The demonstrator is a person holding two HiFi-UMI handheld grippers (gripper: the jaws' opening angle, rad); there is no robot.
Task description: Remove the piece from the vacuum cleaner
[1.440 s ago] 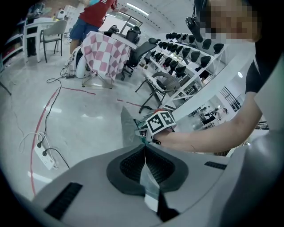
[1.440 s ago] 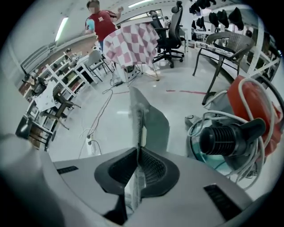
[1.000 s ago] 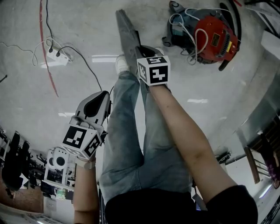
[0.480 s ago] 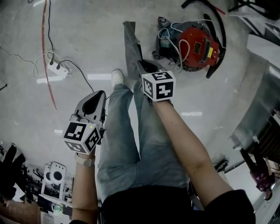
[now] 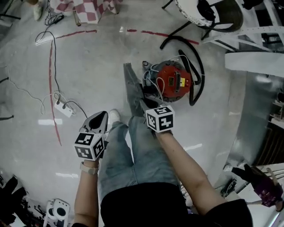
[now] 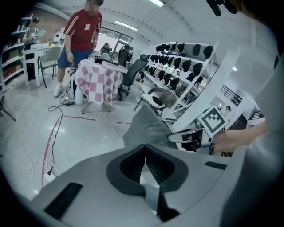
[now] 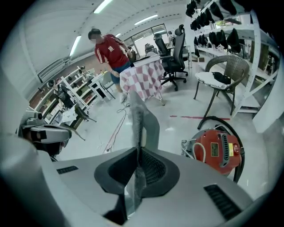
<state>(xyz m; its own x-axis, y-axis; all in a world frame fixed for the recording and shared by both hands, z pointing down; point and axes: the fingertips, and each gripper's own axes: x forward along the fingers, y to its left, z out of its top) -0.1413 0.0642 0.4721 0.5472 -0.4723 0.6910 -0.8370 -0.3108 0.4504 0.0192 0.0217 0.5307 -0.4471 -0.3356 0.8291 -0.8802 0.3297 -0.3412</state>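
A long flat grey piece [image 5: 130,84] is clamped in my right gripper [image 5: 143,100], pointing away from me above the floor. The right gripper view shows the piece [image 7: 142,119] edge-on, rising from between the shut pads of the right gripper [image 7: 138,163]. The red vacuum cleaner [image 5: 174,81] sits on the floor just right of the piece, apart from it, with white cord coiled on top. My left gripper [image 5: 100,118] hangs lower left over the floor, jaws closed on nothing [image 6: 144,153]. From the left gripper view, the piece [image 6: 148,127] shows ahead.
A black hose [image 5: 196,76] curls around the vacuum. A white power strip [image 5: 63,108] with cables lies at the left, by a red floor line [image 5: 52,84]. A wicker chair [image 5: 208,11], checkered table [image 5: 84,6], metal shelving [image 5: 255,111] and a standing person [image 6: 82,40] surround the spot.
The view has tilted up: the vacuum now sits mid-frame instead of the top right corner. The right gripper still holds the grey piece. The left gripper has drawn closer to the right one.
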